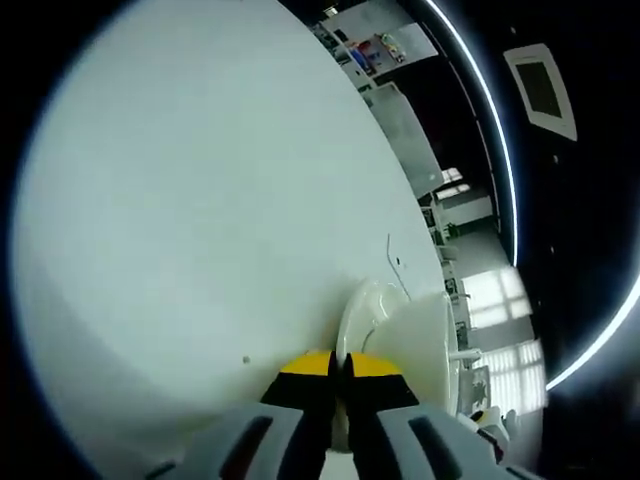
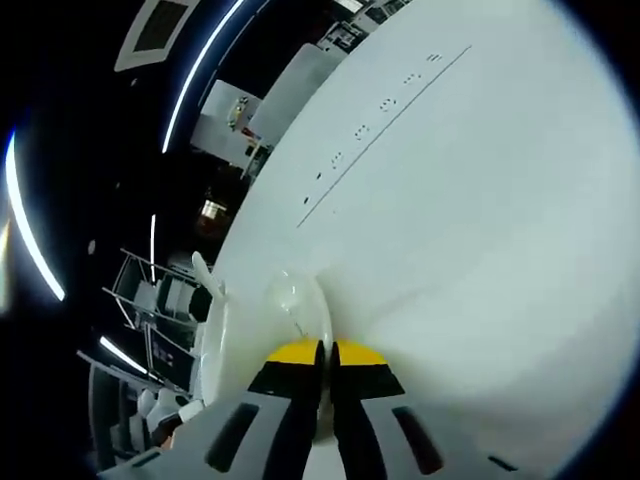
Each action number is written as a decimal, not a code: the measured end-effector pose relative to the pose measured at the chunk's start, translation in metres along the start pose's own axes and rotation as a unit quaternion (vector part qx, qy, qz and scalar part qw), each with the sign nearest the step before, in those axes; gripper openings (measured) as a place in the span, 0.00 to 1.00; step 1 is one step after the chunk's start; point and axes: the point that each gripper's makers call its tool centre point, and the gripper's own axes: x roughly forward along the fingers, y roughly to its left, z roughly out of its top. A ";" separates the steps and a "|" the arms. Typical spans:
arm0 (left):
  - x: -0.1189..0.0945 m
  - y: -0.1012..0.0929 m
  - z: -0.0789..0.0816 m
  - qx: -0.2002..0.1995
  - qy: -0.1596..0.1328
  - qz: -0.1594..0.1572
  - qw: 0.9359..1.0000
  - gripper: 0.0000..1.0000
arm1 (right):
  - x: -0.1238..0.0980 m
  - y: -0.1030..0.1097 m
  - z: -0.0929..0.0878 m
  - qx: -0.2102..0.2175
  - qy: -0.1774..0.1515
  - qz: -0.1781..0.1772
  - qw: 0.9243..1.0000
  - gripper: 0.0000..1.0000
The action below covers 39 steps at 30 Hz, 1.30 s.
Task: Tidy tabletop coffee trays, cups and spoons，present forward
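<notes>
Grippers mid-task: left gripper (image 1: 340,372) is clamped on the rim of a white saucer (image 1: 362,312) beside a white cup (image 1: 425,340), right gripper (image 2: 326,360) clamped on another white saucer (image 2: 300,310), both over the white table (image 1: 200,200); placement apparently remains.

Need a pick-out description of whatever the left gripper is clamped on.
On the big white tabletop, follow the left gripper to its yellow-tipped fingers. They pinch the rim of a glossy white saucer, thin and curved, unlike the taller matte white piece beside it.
</notes>
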 end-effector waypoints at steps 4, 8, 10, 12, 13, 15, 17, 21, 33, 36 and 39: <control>0.000 -0.001 -0.001 0.004 -0.003 0.003 1.000 0.07 | 0.000 0.000 0.000 -0.003 0.003 0.003 1.000 0.05; 0.000 0.000 -0.001 -0.001 -0.010 -0.004 1.000 0.07 | 0.001 0.001 0.000 -0.005 0.001 0.011 1.000 0.05; 0.000 -0.001 -0.002 0.001 -0.015 -0.015 1.000 0.08 | 0.000 0.002 -0.001 -0.006 0.003 0.017 1.000 0.06; 0.000 -0.002 -0.003 0.008 -0.020 -0.021 1.000 0.08 | 0.002 0.000 0.001 0.006 0.004 0.025 1.000 0.06; -0.001 -0.002 -0.004 0.014 -0.023 -0.023 0.999 0.08 | 0.002 0.001 0.002 0.005 0.003 0.025 1.000 0.06; -0.002 -0.003 -0.004 0.025 -0.028 -0.024 0.999 0.09 | 0.001 0.002 0.000 -0.008 -0.001 0.028 1.000 0.07; -0.002 -0.004 -0.005 0.038 -0.033 -0.024 0.998 0.09 | 0.000 0.003 0.001 -0.032 -0.005 0.026 0.999 0.07; -0.009 -0.004 -0.006 0.047 -0.040 -0.023 0.998 0.10 | -0.005 0.004 -0.007 -0.042 -0.004 0.027 0.999 0.08; -0.045 -0.009 0.003 0.072 -0.053 -0.062 0.994 0.14 | -0.038 0.012 0.000 -0.144 -0.059 0.021 0.988 0.13; -0.057 -0.009 0.007 0.095 -0.061 -0.062 0.992 0.14 | -0.050 0.023 0.002 -0.186 -0.076 0.031 0.979 0.15; -0.068 -0.010 0.009 0.116 -0.069 -0.067 0.989 0.14 | -0.062 0.035 0.002 -0.219 -0.085 0.037 0.971 0.17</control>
